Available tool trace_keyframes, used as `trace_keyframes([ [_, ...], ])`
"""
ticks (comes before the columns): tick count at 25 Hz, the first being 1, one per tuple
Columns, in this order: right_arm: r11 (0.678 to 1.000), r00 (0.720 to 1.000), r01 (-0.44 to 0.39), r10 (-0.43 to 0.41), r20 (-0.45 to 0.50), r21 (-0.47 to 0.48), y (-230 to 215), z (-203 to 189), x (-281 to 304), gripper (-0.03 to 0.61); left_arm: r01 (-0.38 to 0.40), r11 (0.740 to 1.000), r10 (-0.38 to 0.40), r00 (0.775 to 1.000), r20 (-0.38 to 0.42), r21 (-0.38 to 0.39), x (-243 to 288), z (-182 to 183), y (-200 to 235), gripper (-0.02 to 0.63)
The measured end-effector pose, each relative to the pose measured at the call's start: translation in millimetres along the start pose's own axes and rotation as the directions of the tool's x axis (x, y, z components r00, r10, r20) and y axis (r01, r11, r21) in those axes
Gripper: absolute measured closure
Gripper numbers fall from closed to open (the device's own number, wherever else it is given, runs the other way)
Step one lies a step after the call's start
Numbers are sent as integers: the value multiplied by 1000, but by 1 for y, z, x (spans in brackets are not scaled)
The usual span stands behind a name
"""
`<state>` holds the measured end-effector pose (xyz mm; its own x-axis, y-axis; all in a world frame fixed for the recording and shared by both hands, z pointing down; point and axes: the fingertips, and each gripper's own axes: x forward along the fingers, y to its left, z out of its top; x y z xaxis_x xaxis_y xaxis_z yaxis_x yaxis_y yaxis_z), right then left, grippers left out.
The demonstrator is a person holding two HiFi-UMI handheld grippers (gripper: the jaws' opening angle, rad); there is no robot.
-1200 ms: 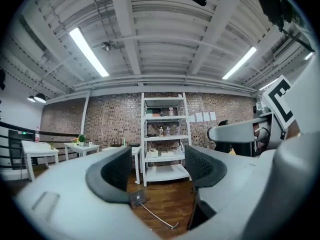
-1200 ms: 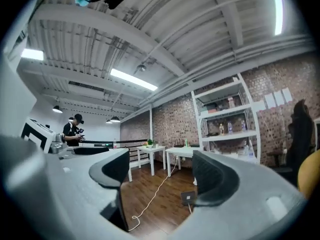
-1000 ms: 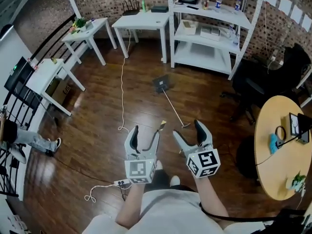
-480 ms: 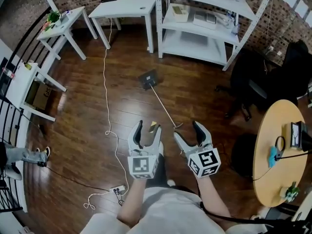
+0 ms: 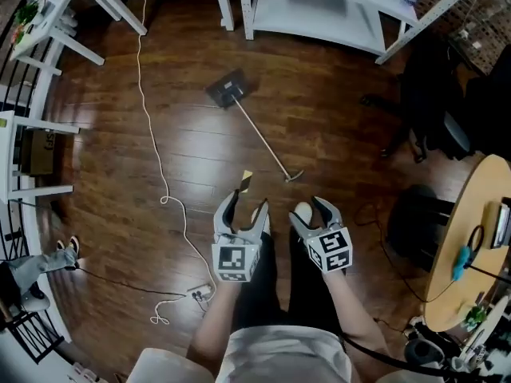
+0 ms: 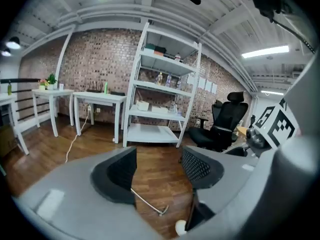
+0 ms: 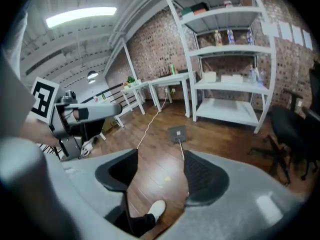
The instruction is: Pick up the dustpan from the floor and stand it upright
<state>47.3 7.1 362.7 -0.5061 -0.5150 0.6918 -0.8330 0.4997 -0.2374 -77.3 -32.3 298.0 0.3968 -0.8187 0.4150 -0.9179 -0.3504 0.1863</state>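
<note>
The dark dustpan (image 5: 227, 89) lies flat on the wooden floor, and its long thin handle (image 5: 263, 144) runs toward me and ends near my feet. My left gripper (image 5: 243, 206) and right gripper (image 5: 313, 210) hang side by side just short of the handle's end, touching nothing. The left gripper (image 6: 157, 166) is open, with only the handle's tip (image 6: 161, 211) seen on the floor beyond its jaws. The right gripper (image 7: 160, 171) has its jaws closing with nothing between them. The dustpan (image 7: 177, 133) shows beyond it.
A white cable (image 5: 152, 134) snakes down the left to a power strip (image 5: 200, 294). A yellow scrap (image 5: 247, 180) lies beside the handle. White shelving (image 5: 311, 6) stands behind, a black office chair (image 5: 435, 102) and round wooden table (image 5: 471, 238) at right. A person's legs (image 5: 32, 270) at far left.
Both grippers have dropped toward the floor and come nearer the handle's end. Their jaws stand narrower than before. The head view has tipped further down.
</note>
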Motion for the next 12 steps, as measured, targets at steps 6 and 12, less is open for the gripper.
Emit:
trace_keyframes([
  [6, 999, 979, -18, 28, -204, 50, -78, -119, 144, 328, 29, 998, -35, 990, -135, -49, 120, -130, 15, 319],
  [12, 995, 931, -51, 80, -355, 91, -148, -243, 275, 348, 0, 993, -31, 965, -260, -116, 213, -271, 31, 325],
])
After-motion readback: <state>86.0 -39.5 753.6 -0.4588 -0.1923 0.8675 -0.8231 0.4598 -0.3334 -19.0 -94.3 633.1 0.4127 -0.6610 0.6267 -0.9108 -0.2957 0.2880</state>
